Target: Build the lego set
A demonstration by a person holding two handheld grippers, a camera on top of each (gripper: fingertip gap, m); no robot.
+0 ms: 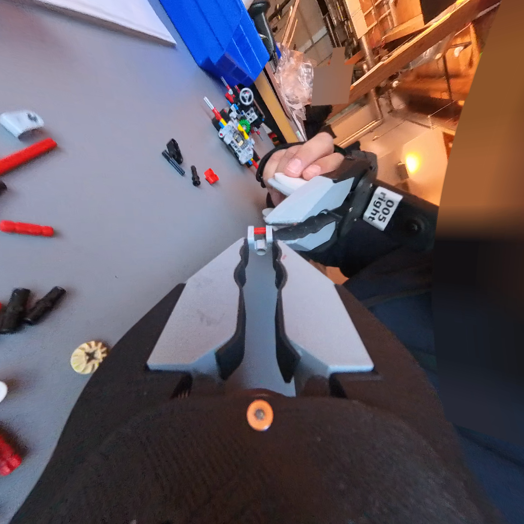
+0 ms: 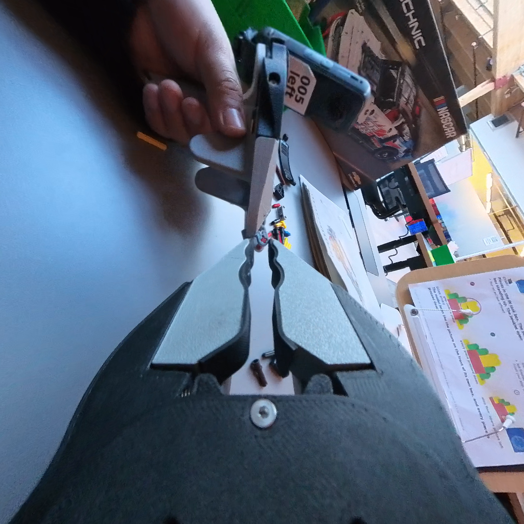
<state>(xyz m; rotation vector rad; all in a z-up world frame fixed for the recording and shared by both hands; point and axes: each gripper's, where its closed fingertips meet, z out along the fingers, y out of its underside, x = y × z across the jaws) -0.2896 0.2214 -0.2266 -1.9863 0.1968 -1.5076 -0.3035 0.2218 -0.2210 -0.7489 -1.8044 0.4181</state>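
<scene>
From the left wrist camera I see my left claw (image 1: pixel 260 244) clamped on a small grey connector piece (image 1: pixel 260 240), both pads pressed against its sides at the very tips. A red pin (image 1: pixel 259 230) sits across the piece's fork. My right claw (image 1: pixel 272 226) comes in from three o'clock, its tips closed to a narrow gap at the pin's end, but I cannot tell whether they grip it. Only this view shows the blue bin (image 1: pixel 224 37) at twelve o'clock; its contents are hidden from me. Below it stands a partly built model (image 1: pixel 238 133), with loose black pins (image 1: pixel 175 158) and a small red part (image 1: pixel 211 175) on the grey bench (image 1: pixel 113 113). Red rods (image 1: pixel 27 228) and a tan gear (image 1: pixel 89 357) lie at nine o'clock.

The right wrist camera alone shows the printed box (image 2: pixel 397 85) at one o'clock, a stack of booklets (image 2: pixel 331 226) and an instruction sheet on a board (image 2: pixel 467 340) at three o'clock. Here the left claw (image 2: pixel 255 236) drops in from twelve o'clock, and the connector sits at my right claw's (image 2: pixel 262 244) tips, blurred.
</scene>
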